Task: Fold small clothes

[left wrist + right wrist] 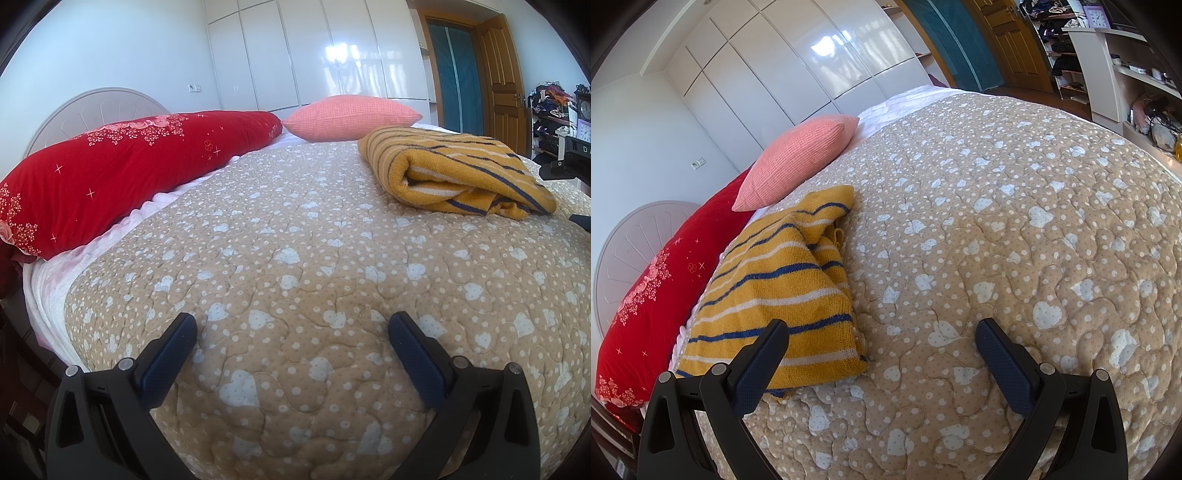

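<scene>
A folded mustard-yellow knit sweater (pixel 458 170) with navy and white stripes lies on the tan quilted bedspread (pixel 295 258). In the left wrist view it is far ahead at the right. In the right wrist view the sweater (pixel 779 291) lies close ahead at the left, next to the left fingertip. My left gripper (pixel 293 325) is open and empty above bare quilt. My right gripper (pixel 882 330) is open and empty, just right of the sweater's near edge. Part of the right gripper's body (pixel 569 158) shows at the right edge of the left wrist view.
A long red floral bolster (pixel 122 170) and a pink cushion (pixel 351 116) lie by the headboard (pixel 92 110). White wardrobe doors (pixel 314 51) and a wooden door (pixel 502 74) stand behind. Cluttered shelves (pixel 1108 55) stand beyond the bed at the right.
</scene>
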Demonstrator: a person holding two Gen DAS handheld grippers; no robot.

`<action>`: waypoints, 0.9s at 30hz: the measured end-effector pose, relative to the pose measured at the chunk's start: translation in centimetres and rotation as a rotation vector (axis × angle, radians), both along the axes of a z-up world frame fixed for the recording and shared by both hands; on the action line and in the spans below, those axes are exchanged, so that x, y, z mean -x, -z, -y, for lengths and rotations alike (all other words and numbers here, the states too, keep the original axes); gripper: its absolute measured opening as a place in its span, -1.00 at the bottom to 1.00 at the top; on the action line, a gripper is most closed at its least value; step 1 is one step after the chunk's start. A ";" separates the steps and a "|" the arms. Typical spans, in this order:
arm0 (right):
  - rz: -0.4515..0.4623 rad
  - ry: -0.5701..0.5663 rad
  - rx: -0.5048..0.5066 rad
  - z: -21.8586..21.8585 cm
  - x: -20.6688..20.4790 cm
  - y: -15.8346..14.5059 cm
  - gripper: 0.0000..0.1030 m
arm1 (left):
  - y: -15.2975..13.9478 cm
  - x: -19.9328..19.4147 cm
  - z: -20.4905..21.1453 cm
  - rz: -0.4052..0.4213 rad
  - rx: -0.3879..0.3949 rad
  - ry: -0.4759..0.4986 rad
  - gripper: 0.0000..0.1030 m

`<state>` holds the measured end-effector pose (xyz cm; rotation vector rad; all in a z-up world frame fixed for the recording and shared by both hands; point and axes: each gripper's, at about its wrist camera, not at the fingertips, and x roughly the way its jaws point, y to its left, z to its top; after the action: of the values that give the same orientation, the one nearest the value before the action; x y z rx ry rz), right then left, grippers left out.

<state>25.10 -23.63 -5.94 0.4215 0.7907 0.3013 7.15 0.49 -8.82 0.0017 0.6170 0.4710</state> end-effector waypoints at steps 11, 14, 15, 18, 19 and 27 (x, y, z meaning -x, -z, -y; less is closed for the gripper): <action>0.000 0.000 0.000 0.0 0.0 0.0 0.99 | -0.1 0.2 0.1 0.014 -0.009 0.002 1.00; 0.000 0.000 0.000 0.0 0.0 0.0 0.99 | 0.0 0.2 0.1 0.013 -0.009 0.002 1.00; 0.000 0.000 0.000 0.0 0.0 0.0 0.99 | 0.0 0.2 0.1 0.013 -0.009 0.002 1.00; 0.000 0.000 0.000 0.0 0.0 0.0 0.99 | 0.0 0.2 0.1 0.013 -0.009 0.002 1.00; 0.000 0.000 0.000 -0.2 -0.1 0.0 0.99 | 0.0 0.3 0.1 0.013 -0.009 0.002 1.00; 0.000 0.000 0.000 0.0 0.0 0.0 0.99 | 0.0 0.3 0.1 0.014 -0.009 0.002 1.00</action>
<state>25.07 -23.63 -5.95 0.4215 0.7905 0.3011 6.87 0.39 -8.79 0.0079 0.6013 0.4716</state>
